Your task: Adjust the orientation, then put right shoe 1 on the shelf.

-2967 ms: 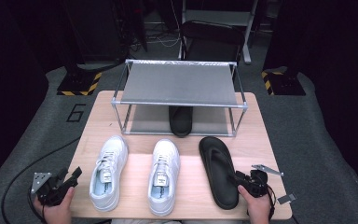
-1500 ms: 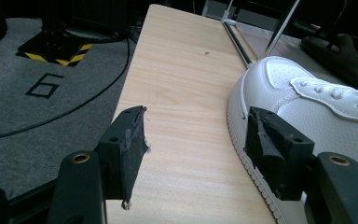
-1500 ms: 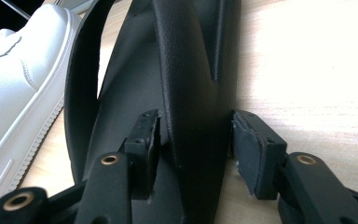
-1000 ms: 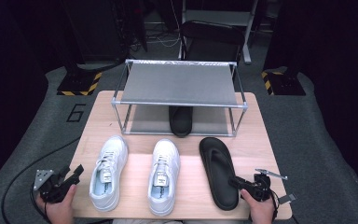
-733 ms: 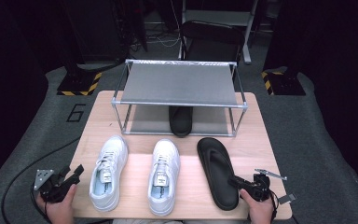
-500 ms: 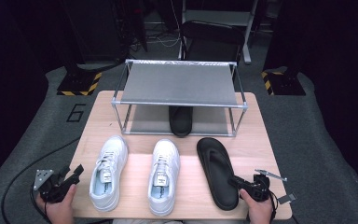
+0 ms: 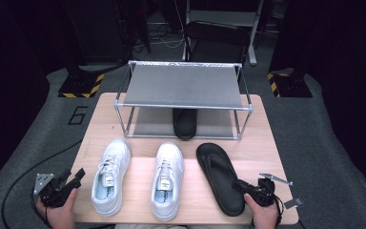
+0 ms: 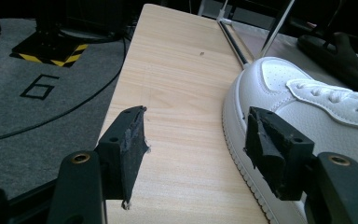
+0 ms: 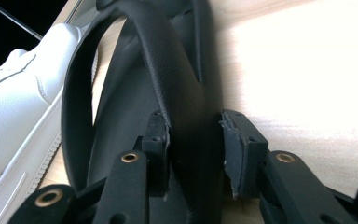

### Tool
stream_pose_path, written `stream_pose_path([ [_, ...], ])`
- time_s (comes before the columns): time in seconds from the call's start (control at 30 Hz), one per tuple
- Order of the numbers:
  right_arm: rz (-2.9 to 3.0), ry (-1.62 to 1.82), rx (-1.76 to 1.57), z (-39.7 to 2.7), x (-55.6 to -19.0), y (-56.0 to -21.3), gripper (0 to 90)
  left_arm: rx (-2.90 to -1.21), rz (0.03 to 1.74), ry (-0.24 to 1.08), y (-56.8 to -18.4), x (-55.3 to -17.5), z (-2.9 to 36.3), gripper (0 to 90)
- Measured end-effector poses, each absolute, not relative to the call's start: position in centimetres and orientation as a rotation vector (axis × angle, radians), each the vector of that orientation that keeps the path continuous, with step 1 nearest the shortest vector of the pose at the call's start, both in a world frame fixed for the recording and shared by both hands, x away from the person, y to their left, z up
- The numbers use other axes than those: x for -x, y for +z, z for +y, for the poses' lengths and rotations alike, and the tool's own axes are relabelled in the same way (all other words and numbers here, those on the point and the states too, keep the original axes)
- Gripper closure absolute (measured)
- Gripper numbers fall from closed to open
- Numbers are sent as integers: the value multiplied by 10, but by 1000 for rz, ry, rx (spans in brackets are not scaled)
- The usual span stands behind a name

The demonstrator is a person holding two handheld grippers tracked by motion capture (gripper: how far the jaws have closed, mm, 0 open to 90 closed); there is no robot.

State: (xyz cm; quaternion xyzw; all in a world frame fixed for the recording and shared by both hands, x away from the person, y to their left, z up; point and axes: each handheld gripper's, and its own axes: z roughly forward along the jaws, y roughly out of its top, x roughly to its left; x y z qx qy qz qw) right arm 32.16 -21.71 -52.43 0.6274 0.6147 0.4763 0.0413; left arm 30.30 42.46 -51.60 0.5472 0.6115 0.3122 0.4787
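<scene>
— The black flip-flop (image 7: 220, 175): where does it lie?
— On the wooden table (image 7: 267, 143), toward its near right corner, beside the right white sneaker (image 7: 167, 179).
— And the right gripper (image 7: 248, 187)?
— Clamped on the flip-flop's heel edge, jaws on either side of it.
— The left gripper (image 7: 71, 179)?
— Jaws spread, nothing between them, at the near left edge beside the left white sneaker (image 7: 110, 174).

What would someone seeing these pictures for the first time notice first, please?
Probably the pair of white sneakers side by side at the front of the wooden table, with a black sandal to their right. The right gripper is shut on the sandal's heel edge, while the left gripper sits open off the left sneaker. Behind stands a metal rack with a second sandal beneath it.
</scene>
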Motion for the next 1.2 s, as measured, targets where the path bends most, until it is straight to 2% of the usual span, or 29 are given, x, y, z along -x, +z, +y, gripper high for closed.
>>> stream_pose_path([
  [1.2,1696,1462,-1952,-205,-326,-513,645,-1334,1506,760,-517,-302,425,379],
])
